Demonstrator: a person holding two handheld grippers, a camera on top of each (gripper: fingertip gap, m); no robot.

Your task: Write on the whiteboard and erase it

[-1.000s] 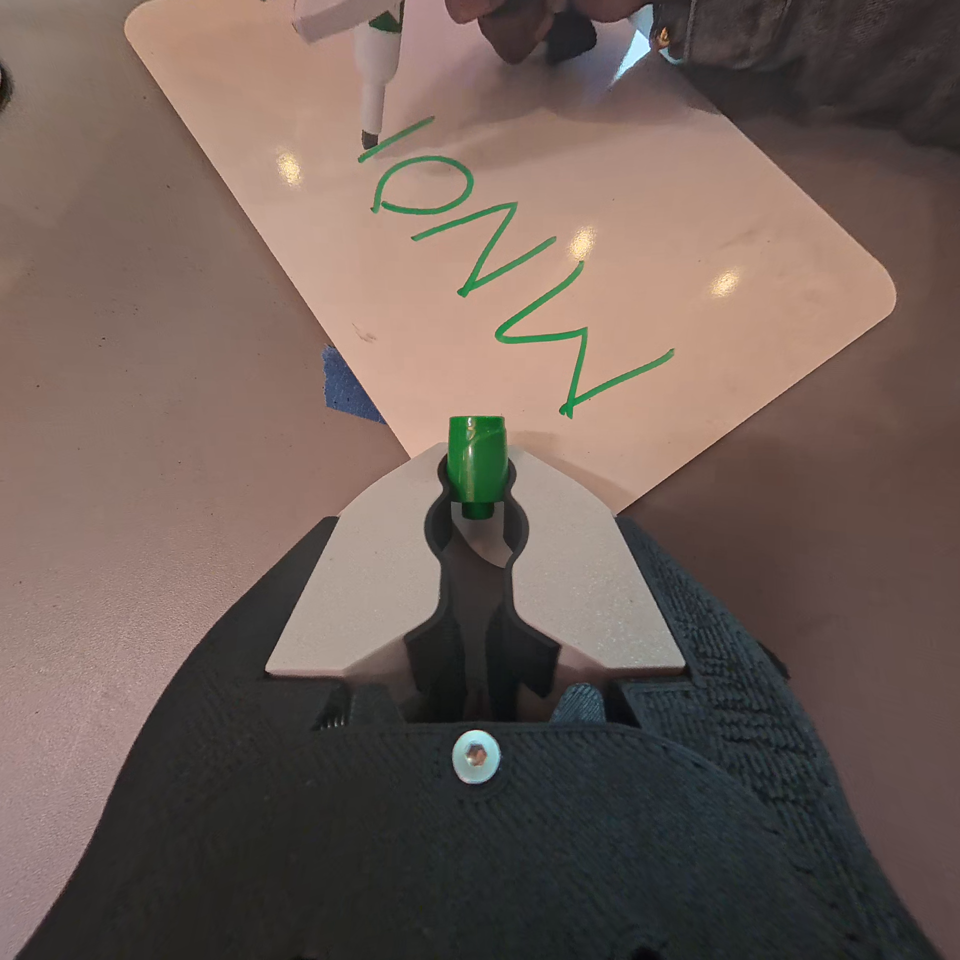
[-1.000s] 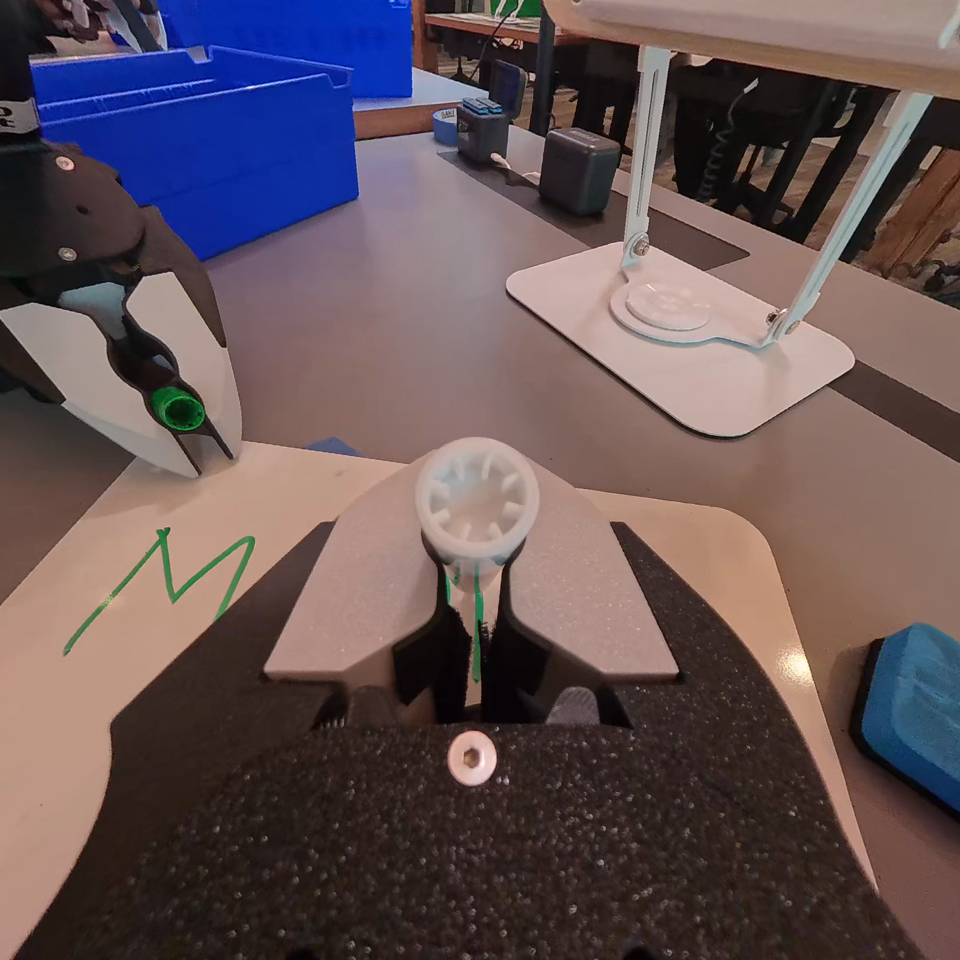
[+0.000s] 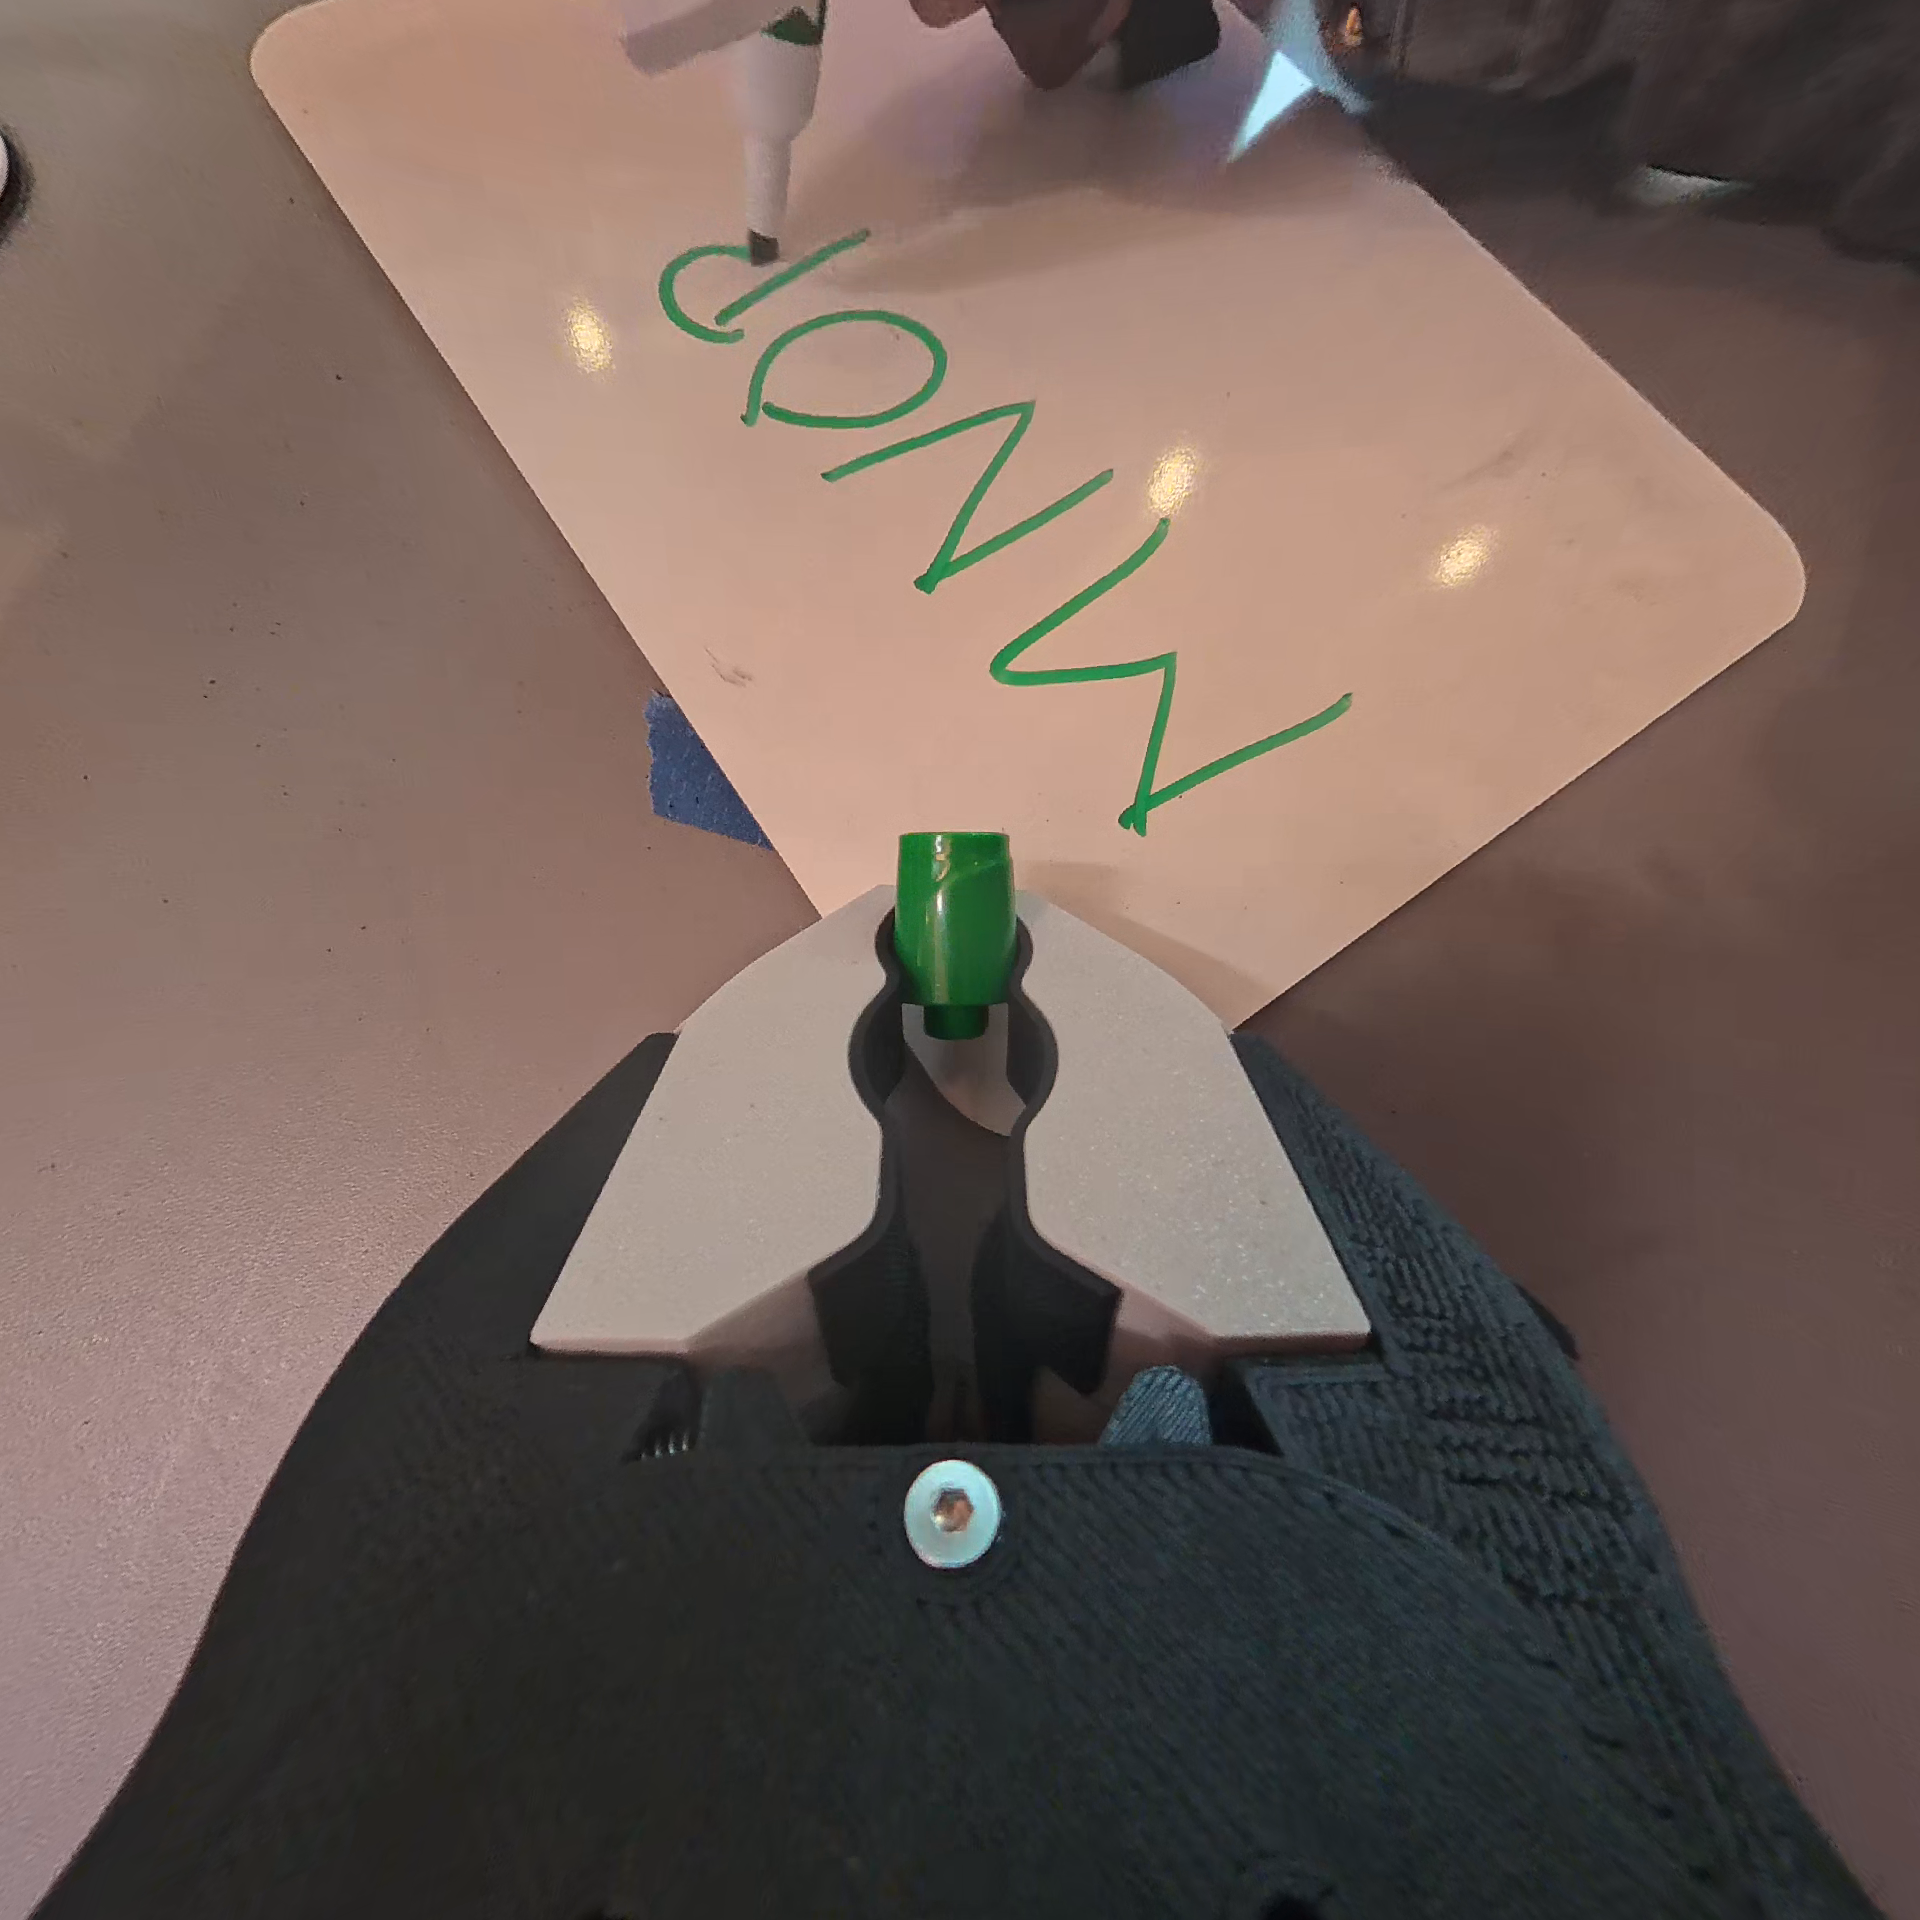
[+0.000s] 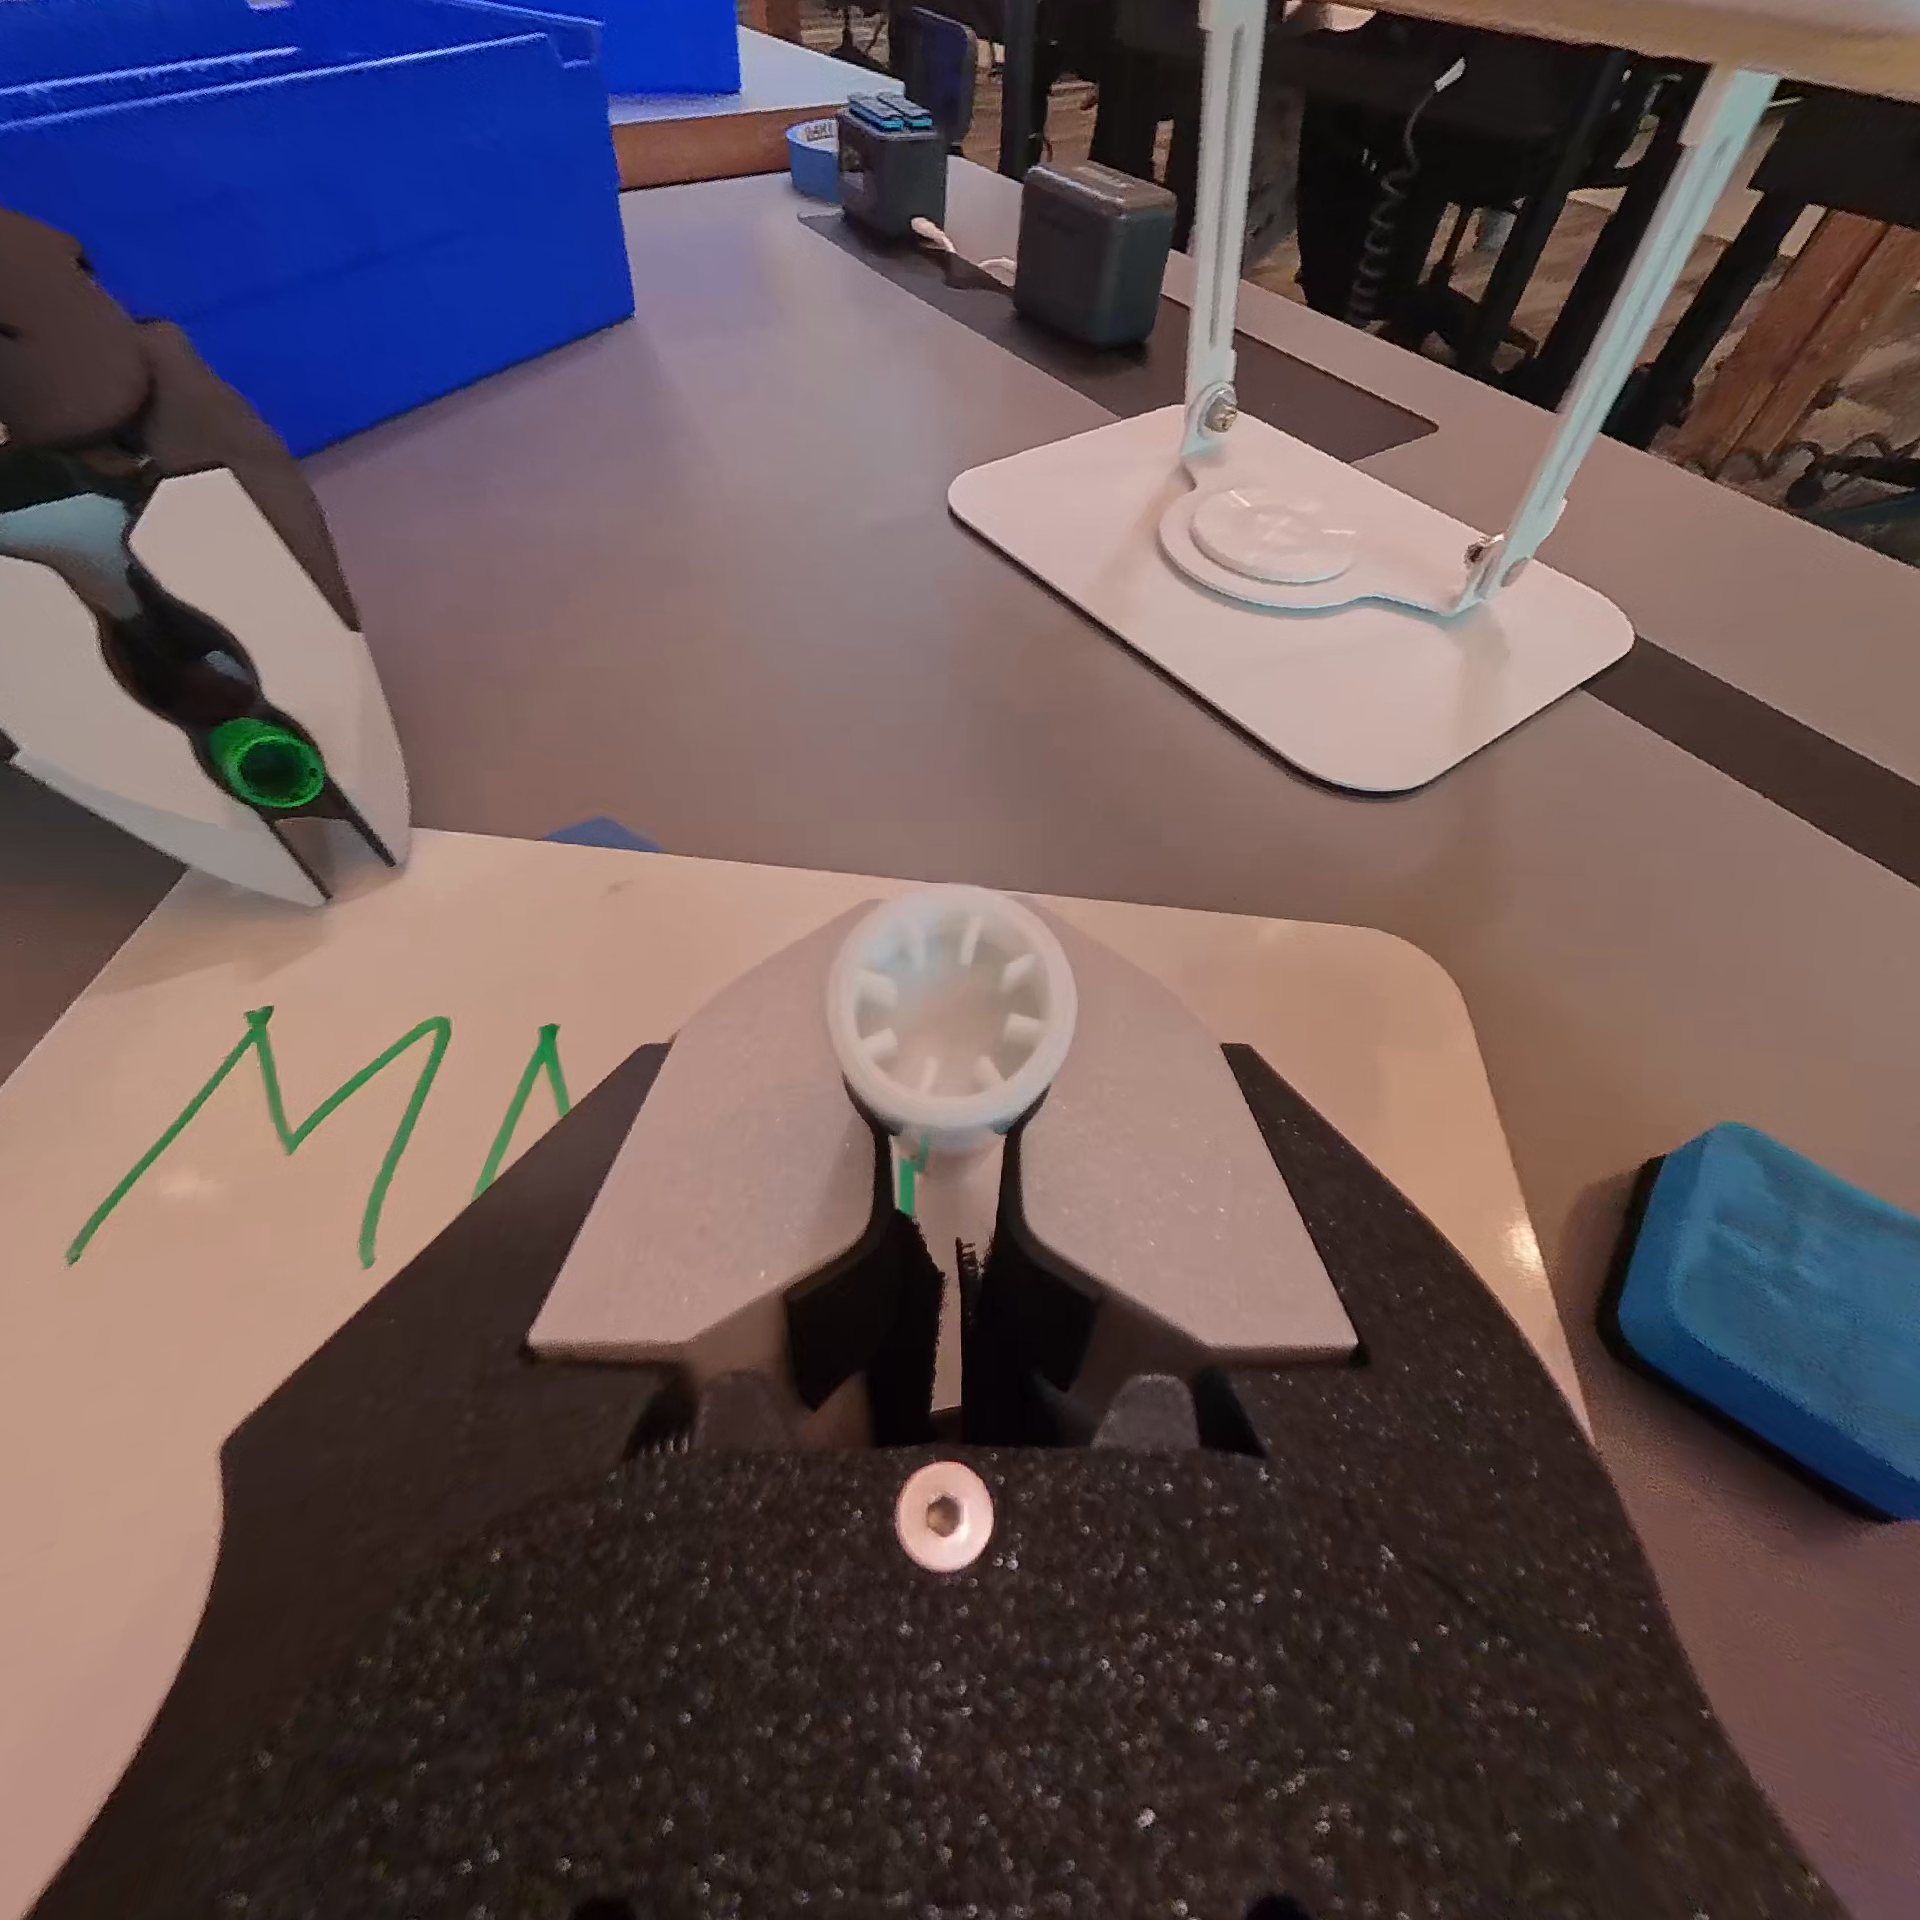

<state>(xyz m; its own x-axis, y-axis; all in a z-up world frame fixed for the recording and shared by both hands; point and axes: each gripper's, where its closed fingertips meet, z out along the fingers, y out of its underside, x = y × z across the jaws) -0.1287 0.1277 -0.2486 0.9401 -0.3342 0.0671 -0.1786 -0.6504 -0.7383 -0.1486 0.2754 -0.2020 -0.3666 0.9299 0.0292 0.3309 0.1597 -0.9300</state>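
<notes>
The left gripper [image 3: 954,935] is clamped on a green marker cap [image 3: 954,925], held just above the near corner of the whiteboard [image 3: 1558,540]. The right gripper [image 4: 951,1049] is closed around a white marker [image 4: 951,1023], whose dark tip [image 3: 764,244] touches the board's far end beside green strokes [image 3: 1039,582]. A blue eraser [image 4: 1766,1309] lies just right of the right gripper, on the table [image 4: 727,582]. Farther off stand a white stand [image 4: 1299,613] and blue bins [image 4: 312,208].

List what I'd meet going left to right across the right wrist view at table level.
Left gripper holding the green cap → green writing → marker in right gripper → blue eraser.
</notes>
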